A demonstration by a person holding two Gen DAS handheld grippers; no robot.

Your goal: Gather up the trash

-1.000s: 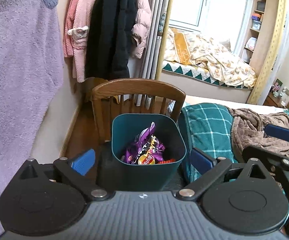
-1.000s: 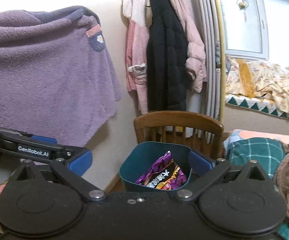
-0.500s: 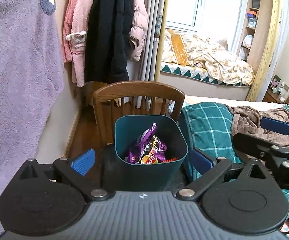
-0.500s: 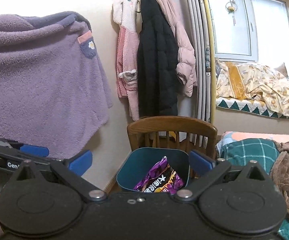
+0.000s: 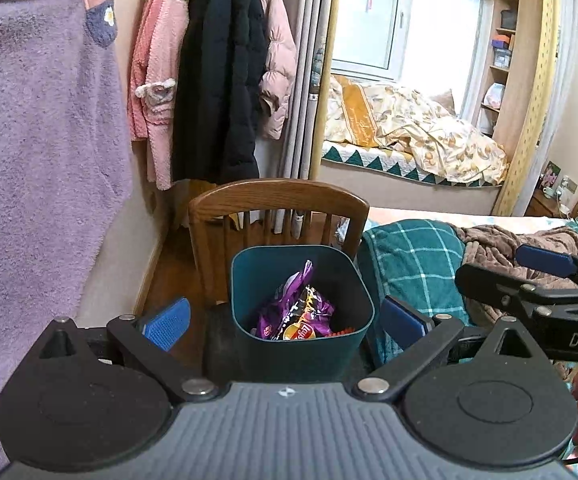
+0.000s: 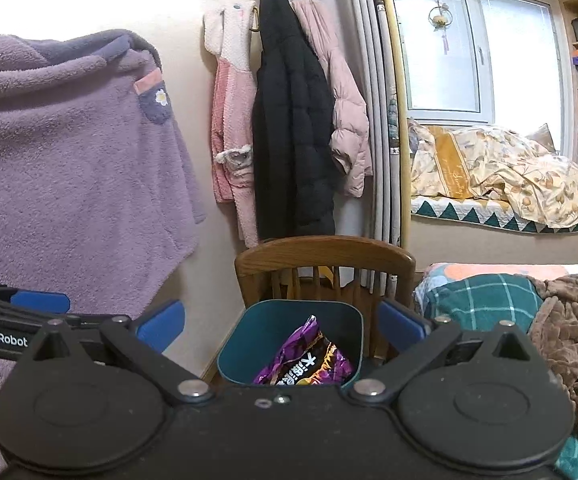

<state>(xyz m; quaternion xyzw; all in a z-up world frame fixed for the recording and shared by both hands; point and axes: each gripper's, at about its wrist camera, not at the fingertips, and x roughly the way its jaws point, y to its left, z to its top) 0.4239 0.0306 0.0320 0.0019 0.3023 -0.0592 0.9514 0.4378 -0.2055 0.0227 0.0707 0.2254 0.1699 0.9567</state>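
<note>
A dark teal trash bin (image 5: 301,348) stands in front of a wooden chair (image 5: 279,200); it also shows in the right wrist view (image 6: 257,328). Purple snack wrappers (image 5: 299,314) lie inside it, also seen in the right wrist view (image 6: 307,360). My left gripper (image 5: 283,322) is open and empty, its blue pads either side of the bin, nearer the camera. My right gripper (image 6: 281,326) is open and empty, held a little back from the bin. Each gripper shows at the edge of the other's view.
A purple fleece garment (image 6: 69,160) hangs on the left wall, with pink and black coats (image 6: 289,120) beyond. A bed with a teal plaid blanket (image 5: 413,260) and brown throw (image 5: 509,240) lies right of the bin. A window bench with bedding (image 5: 417,140) is behind.
Both grippers have pulled back and up from the bin, which now looks smaller and lower. Both stay open and empty.
</note>
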